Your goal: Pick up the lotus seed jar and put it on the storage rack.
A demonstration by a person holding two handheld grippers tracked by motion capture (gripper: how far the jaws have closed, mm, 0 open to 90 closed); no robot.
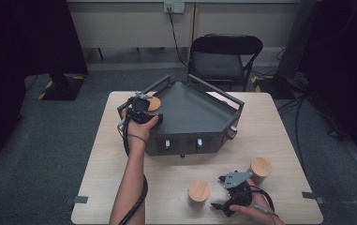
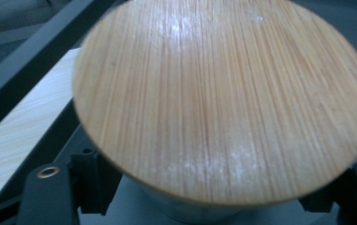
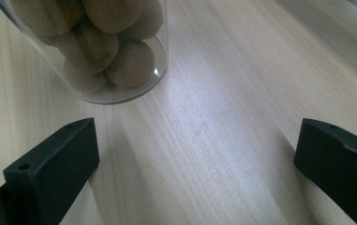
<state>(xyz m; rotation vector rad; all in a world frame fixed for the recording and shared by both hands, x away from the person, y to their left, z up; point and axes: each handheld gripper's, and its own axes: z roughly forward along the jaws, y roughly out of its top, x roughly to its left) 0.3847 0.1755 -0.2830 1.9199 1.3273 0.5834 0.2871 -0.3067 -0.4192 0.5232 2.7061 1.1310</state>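
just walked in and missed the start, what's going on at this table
A person is working with a two-jaw gripper in each hand. The left gripper has a bamboo-lidded jar between its jaws at the left corner of the dark grey tray; whether the pads still press on it is hard to tell. The right gripper rests low on the wooden table, jaws open and empty, between two more lidded jars. The right gripper view shows a glass jar of round brown nuts.
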